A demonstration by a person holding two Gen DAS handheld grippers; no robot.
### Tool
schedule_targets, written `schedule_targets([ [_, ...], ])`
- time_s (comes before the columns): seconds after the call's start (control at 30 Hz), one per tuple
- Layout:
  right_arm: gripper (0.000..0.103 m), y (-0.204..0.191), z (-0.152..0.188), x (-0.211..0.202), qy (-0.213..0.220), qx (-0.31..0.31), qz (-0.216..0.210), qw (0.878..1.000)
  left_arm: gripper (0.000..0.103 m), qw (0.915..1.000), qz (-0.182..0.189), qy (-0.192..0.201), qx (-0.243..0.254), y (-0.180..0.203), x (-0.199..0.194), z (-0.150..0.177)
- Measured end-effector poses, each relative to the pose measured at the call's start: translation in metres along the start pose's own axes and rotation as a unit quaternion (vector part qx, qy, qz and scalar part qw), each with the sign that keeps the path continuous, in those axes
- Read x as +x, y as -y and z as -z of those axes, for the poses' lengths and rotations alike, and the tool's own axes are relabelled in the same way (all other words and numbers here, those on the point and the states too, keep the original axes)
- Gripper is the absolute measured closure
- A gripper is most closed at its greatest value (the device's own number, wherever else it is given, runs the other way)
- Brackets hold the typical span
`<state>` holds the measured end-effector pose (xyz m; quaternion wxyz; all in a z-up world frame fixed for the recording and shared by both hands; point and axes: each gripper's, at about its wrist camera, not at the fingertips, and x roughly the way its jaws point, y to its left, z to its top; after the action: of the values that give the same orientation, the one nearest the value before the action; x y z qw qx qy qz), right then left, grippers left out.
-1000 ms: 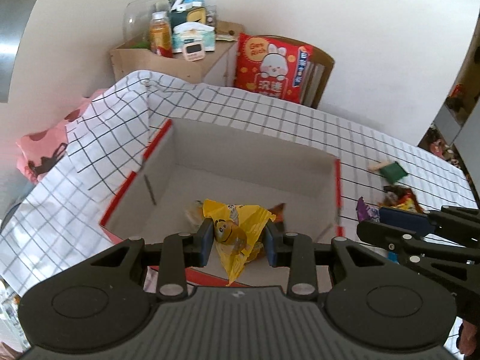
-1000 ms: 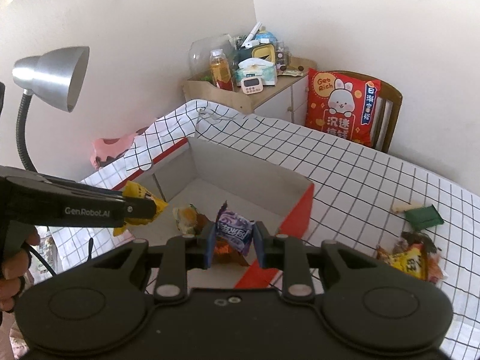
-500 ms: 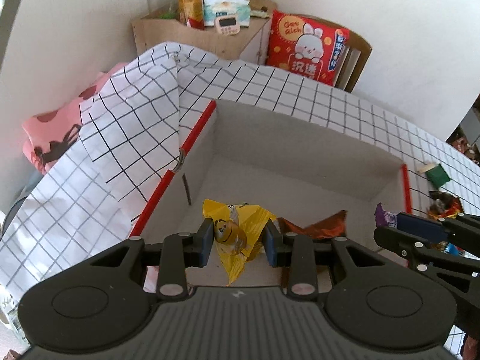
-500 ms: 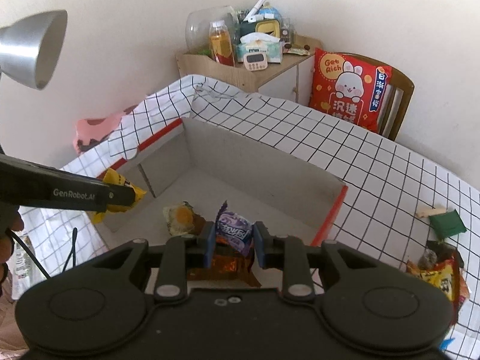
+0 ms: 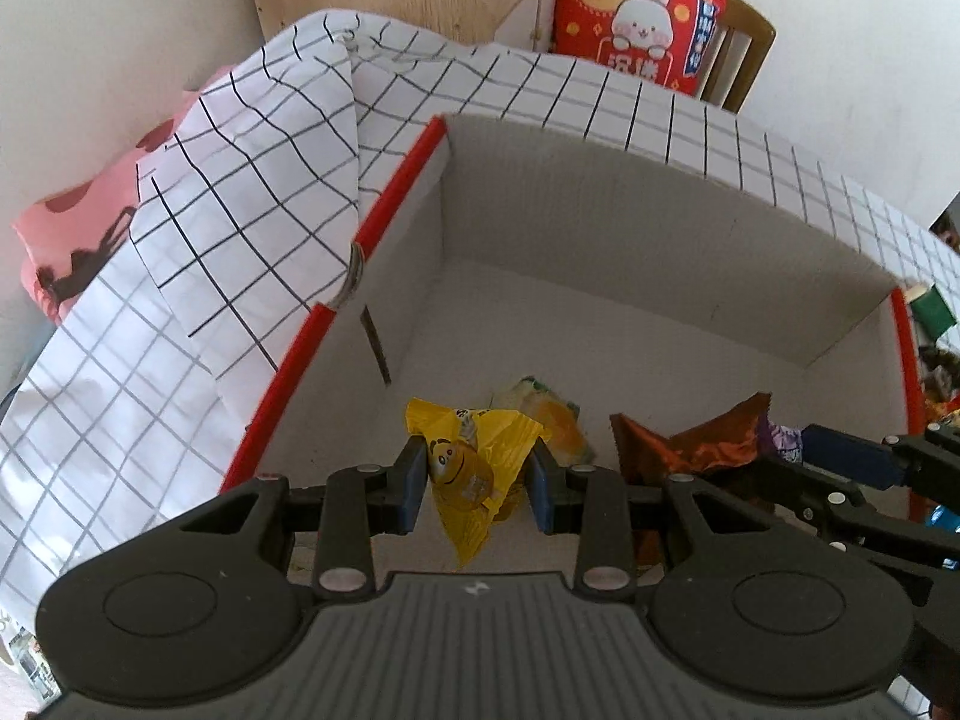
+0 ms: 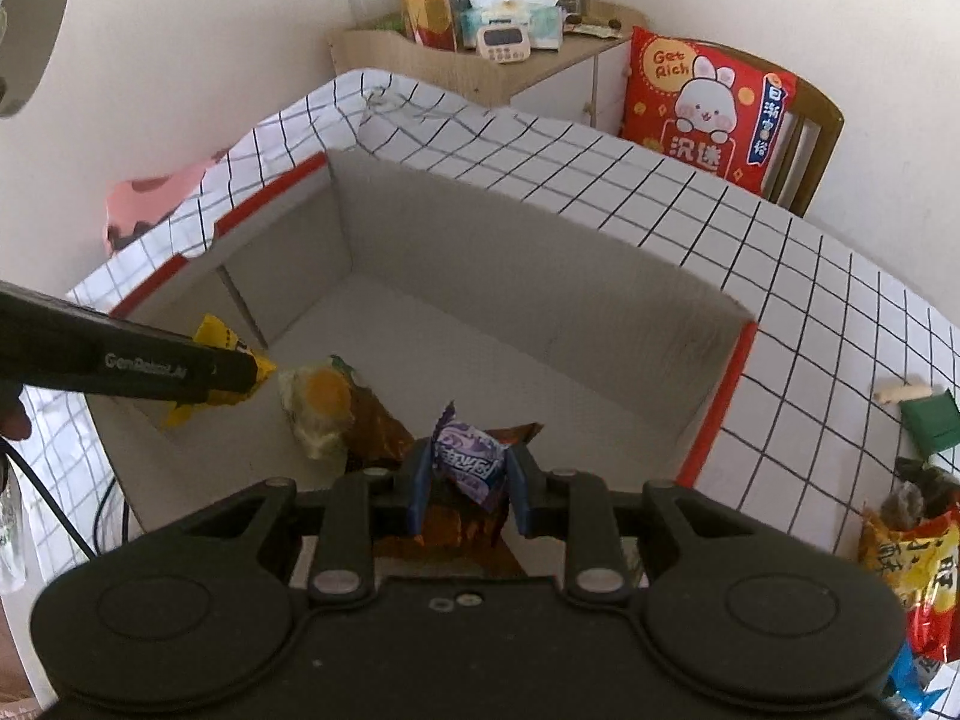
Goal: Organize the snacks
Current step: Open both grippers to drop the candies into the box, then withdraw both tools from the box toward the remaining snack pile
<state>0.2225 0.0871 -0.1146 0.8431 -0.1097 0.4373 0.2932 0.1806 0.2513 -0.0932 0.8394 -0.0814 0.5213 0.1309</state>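
My left gripper [image 5: 474,483] pinches a yellow candy packet [image 5: 471,471] printed with a smiling cartoon face; the packet's long axis runs from the box floor back toward me, its pointed tail nearest the camera. My right gripper [image 6: 468,483] pinches a purple sweet wrapper [image 6: 468,462] with white lettering too blurred to read, standing roughly upright between the pads. From the right wrist view, the side of my left gripper reads "GenRobot.AI". Both snacks hang over the near end of an open cardboard box [image 5: 630,228] with red-edged rims. On the box floor lie a pale yellow-and-white packet [image 6: 318,408] and a shiny brown wrapper [image 5: 690,444], touching each other. The box sits on a table under a white cloth with a black grid [image 6: 690,198]. At the table's right edge more snack packets [image 6: 918,546] are heaped. Behind, a red cushion [image 6: 708,108] reads "Get Rich" beside a rabbit, on a wooden chair [image 6: 813,132] against a pale wall.
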Motion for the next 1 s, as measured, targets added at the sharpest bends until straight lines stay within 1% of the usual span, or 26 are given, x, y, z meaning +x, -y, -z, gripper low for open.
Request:
schedule_targets([
  [0.23,0.077,-0.003,0.002,0.01,-0.015,-0.009,0.003,1.0,0.069,0.9999,-0.002,-0.014,-0.003,0.002,0.009,0.003],
  [0.43,0.075,-0.003,0.004,0.011,-0.017,0.002,0.004,1.0,0.068,0.9998,0.004,-0.017,-0.011,0.0,0.009,0.003],
  [0.5,0.074,-0.003,0.004,0.01,-0.017,0.004,0.002,1.0,0.064,0.9998,0.006,-0.013,-0.014,-0.001,0.007,0.004],
  [0.53,0.073,-0.003,0.004,0.009,-0.018,0.005,0.0,1.0,0.06,0.9998,0.005,-0.01,-0.015,-0.001,0.006,0.005],
  [0.7,0.07,-0.003,0.006,0.001,-0.012,0.011,-0.005,1.0,0.058,0.9998,0.011,0.005,-0.013,0.0,-0.005,0.008],
  [0.8,0.066,-0.004,0.008,-0.007,-0.006,0.012,-0.009,1.0,0.049,0.9996,0.022,0.014,-0.016,-0.001,-0.013,0.011],
  [1.0,0.058,-0.002,0.01,-0.029,0.013,0.023,-0.019,0.999,0.048,0.9987,0.03,0.038,-0.016,-0.003,-0.032,0.018],
])
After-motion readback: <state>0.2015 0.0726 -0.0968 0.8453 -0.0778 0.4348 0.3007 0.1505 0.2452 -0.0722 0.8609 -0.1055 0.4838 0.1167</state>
